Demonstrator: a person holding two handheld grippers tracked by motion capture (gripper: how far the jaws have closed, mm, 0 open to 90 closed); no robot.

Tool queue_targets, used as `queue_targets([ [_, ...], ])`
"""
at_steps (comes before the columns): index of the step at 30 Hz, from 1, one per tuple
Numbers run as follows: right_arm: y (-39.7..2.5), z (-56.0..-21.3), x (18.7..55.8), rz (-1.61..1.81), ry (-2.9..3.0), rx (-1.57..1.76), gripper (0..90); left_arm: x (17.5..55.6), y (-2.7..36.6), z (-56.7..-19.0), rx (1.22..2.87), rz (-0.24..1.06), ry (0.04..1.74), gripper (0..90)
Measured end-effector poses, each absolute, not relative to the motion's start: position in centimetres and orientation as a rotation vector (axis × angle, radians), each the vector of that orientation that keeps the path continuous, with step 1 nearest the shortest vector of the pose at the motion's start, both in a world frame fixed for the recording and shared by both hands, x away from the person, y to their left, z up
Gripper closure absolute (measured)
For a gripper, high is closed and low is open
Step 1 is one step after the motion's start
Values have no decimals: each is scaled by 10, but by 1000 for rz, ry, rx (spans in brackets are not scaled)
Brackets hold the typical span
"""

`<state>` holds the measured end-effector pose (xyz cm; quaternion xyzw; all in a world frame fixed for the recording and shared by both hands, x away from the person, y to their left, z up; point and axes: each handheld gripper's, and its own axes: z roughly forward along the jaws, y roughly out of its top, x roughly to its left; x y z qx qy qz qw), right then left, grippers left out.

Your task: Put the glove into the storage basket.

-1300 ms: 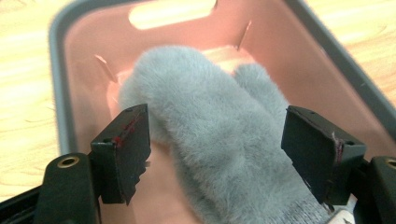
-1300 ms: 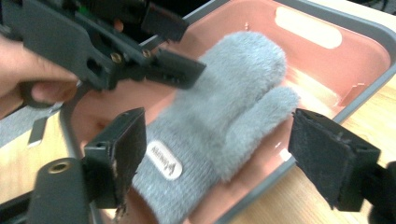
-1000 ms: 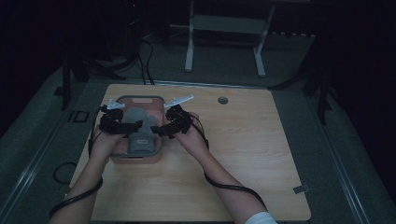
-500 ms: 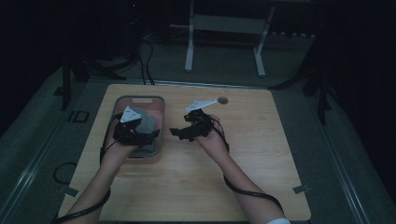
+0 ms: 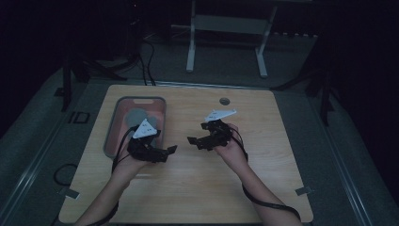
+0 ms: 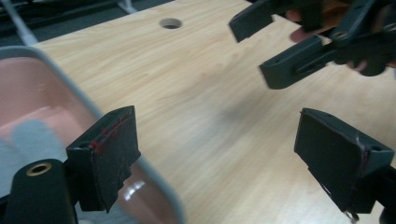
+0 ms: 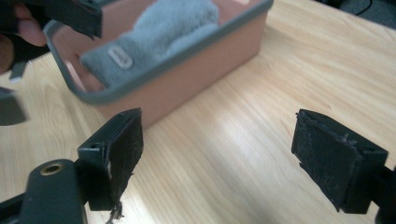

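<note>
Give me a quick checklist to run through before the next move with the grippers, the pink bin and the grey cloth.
1. Left gripper open, nothing between its jaws: ok.
2. Right gripper open, nothing between its jaws: ok.
3. Grey cloth lying inside the pink bin: ok.
4. Bin flat on the table, inside its edges: ok.
5. Grippers apart from each other over bare wood: ok.
6. Cloth folded neatly: cannot tell.
</note>
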<state>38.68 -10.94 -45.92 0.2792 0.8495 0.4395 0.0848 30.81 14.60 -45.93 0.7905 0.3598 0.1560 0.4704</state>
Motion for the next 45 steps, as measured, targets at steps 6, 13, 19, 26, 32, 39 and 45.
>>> queue_targets([
  [6, -125, -471, 382, 1292, 2538, 853, 166, 297, 127, -467, 1957, 335, 805, 142],
  [13, -141, -485, 376, 1273, 2541, 847, 166, 288, 108, -475, 2000, 296, 722, 142],
  [19, -155, -499, 369, 1262, 2554, 831, 164, 282, 92, -493, 2026, 225, 671, 142],
  [26, -168, -515, 362, 1271, 2568, 803, 163, 277, 82, -510, 2046, 180, 633, 142],
  [32, -176, -529, 357, 1242, 2590, 807, 160, 274, 72, -528, 2070, 151, 625, 142],
  [39, -183, -541, 353, 1235, 2599, 801, 158, 272, 69, -543, 2100, 143, 610, 142],
  [45, -188, -555, 346, 1206, 2605, 750, 158, 269, 68, -554, 2104, 111, 605, 141],
])
